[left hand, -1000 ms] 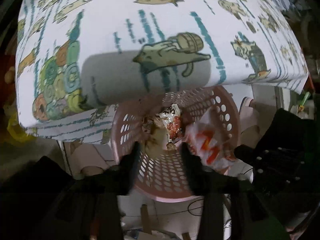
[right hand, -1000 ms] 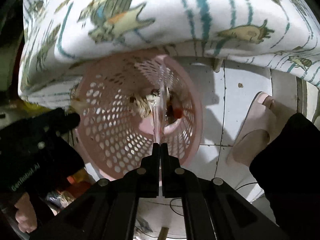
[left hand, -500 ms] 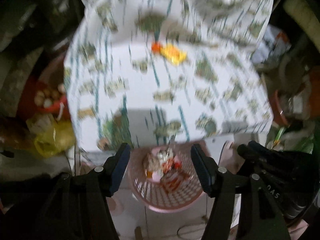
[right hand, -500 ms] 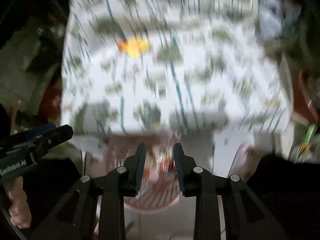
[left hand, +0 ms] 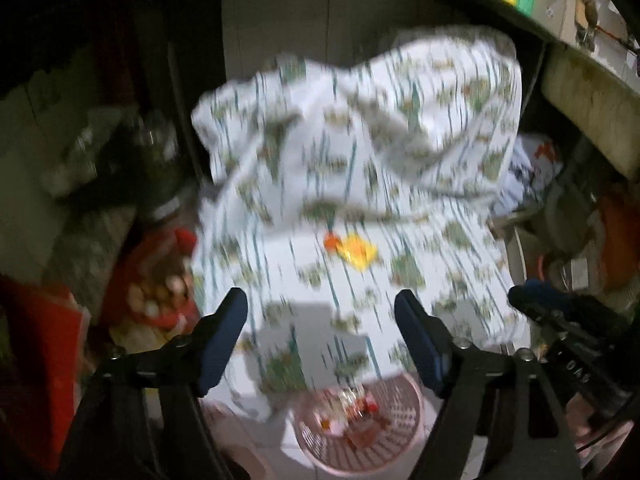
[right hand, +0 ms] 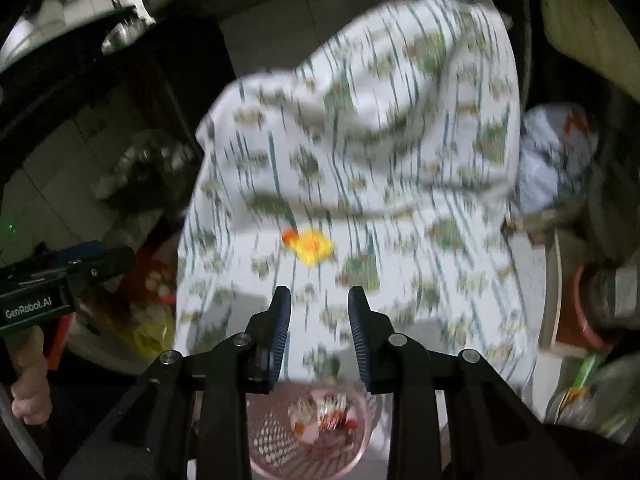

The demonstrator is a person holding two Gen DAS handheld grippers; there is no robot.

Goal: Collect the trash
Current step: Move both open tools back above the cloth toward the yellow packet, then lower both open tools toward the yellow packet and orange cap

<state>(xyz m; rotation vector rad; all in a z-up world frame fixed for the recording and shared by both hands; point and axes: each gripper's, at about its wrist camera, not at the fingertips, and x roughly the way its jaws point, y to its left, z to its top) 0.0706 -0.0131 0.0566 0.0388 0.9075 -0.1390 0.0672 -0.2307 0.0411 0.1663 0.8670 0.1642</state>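
While both views smear with blur, I can make out my left tongs (left hand: 320,320) spread wide apart with nothing between them, hanging above the patterned cloth (left hand: 360,184) that drapes the worktop. My right tongs (right hand: 319,312) are parted too, a narrower gap, also empty. Out on that cloth lies a yellow wrapper (left hand: 358,254) with an orange bit just beside it, and from the right wrist the same yellow wrapper (right hand: 312,246) sits just beyond my fingertips, apart from them. Down on the floor, under the cloth's near edge, there's the pink perforated basket (left hand: 404,436), and it holds a heap of crumpled wrappers (left hand: 352,416), red and silvery. In the right view the basket (right hand: 280,452) sits between and below my tong arms. Left gripper body (right hand: 48,284) shows at the edge, gripped by a bare hand (right hand: 30,376).
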